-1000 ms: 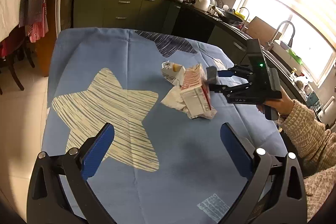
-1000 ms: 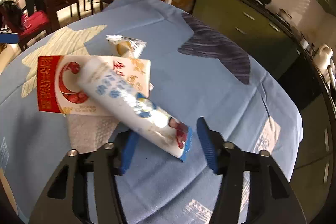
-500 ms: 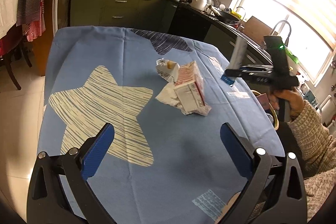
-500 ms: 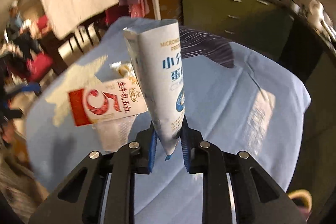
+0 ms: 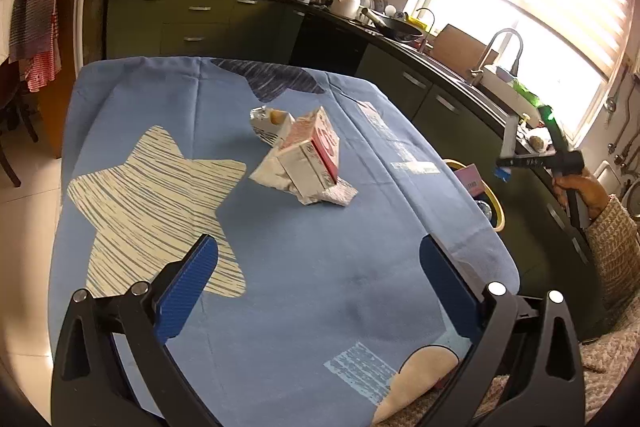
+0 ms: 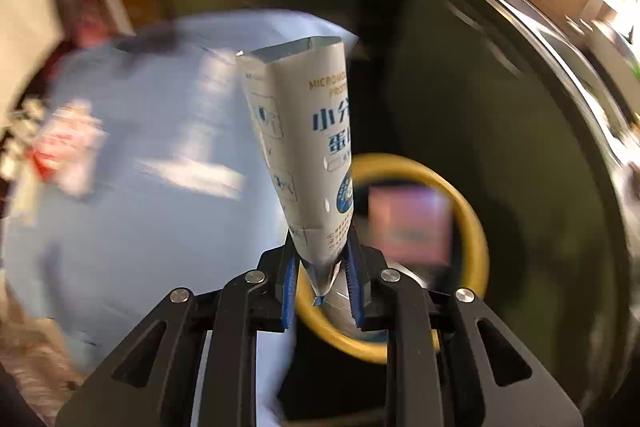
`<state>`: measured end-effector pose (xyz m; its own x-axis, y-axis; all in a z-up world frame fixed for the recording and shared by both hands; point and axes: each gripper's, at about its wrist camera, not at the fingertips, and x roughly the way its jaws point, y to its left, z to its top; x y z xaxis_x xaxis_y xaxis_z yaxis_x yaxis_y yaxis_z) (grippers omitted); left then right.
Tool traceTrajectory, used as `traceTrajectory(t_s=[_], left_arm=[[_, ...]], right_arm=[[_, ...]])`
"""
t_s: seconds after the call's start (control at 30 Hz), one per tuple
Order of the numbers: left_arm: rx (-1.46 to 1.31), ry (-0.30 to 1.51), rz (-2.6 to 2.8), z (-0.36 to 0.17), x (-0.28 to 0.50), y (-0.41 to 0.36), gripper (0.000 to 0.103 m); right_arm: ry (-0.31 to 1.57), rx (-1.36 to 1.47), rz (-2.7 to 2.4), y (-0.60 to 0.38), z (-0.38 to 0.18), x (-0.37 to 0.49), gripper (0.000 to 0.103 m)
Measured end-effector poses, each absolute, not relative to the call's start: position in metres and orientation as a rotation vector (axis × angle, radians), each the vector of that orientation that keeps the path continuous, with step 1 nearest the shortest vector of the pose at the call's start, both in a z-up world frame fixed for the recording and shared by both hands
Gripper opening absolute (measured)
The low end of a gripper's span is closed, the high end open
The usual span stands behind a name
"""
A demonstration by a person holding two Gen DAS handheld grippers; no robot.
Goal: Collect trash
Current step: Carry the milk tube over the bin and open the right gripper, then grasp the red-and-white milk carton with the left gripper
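Your right gripper [image 6: 322,277] is clamped on a pouch [image 6: 306,151] above the bin [image 6: 478,227], your left gripper [image 5: 318,283] gapes idle, and carton [image 5: 310,157], wrapper [image 5: 268,119] and tissue [image 5: 340,193] remain on the bench [image 5: 304,267] beside the bin.

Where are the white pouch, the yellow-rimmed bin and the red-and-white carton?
white pouch [image 6: 308,155]: right wrist view, its printed front.
yellow-rimmed bin [image 6: 474,227]: right wrist view, its rim's right side.
red-and-white carton [image 5: 310,157]: left wrist view, its upper face.
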<state>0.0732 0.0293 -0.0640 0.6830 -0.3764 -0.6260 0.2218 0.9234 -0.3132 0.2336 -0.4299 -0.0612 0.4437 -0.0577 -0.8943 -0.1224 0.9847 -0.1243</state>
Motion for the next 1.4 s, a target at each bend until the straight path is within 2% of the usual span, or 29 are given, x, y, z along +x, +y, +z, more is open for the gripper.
traceTrajectory(t_s=[0.37, 0.4, 0.47, 0.5, 0.9, 0.97, 1.2, 1.4], left_arm=[[-0.232, 0.751, -0.32, -0.067, 0.07, 0.037, 0.096], [-0.235, 0.752, -0.319, -0.068, 0.07, 0.038, 0.096], [-0.232, 0.756, -0.32, -0.069, 0.071, 0.038, 0.096], [-0.227, 0.757, -0.323, -0.069, 0.072, 0.036, 0.096], [-0.168, 0.801, -0.329, -0.075, 0.088, 0.024, 0.096], [-0.138, 0.806, -0.348, -0.071, 0.094, 0.019, 0.096], [0.023, 0.812, -0.328, -0.058, 0.125, -0.006, 0.096], [0.227, 0.793, -0.339, -0.05, 0.162, -0.054, 0.096]], right_arm=[[1.304, -0.08, -0.224, -0.516, -0.127, 0.253, 0.023], [1.314, -0.064, -0.23, -0.52, -0.129, 0.255, 0.026], [1.325, -0.031, -0.231, -0.526, -0.131, 0.257, 0.056], [1.316, -0.032, -0.228, -0.528, -0.131, 0.258, 0.059], [1.111, -0.054, 0.012, -0.445, -0.066, 0.198, 0.061], [1.082, -0.054, 0.064, -0.43, -0.058, 0.188, 0.065], [1.056, -0.078, 0.159, -0.395, -0.062, 0.175, 0.065], [1.049, -0.023, 0.196, -0.407, -0.08, 0.173, 0.066]])
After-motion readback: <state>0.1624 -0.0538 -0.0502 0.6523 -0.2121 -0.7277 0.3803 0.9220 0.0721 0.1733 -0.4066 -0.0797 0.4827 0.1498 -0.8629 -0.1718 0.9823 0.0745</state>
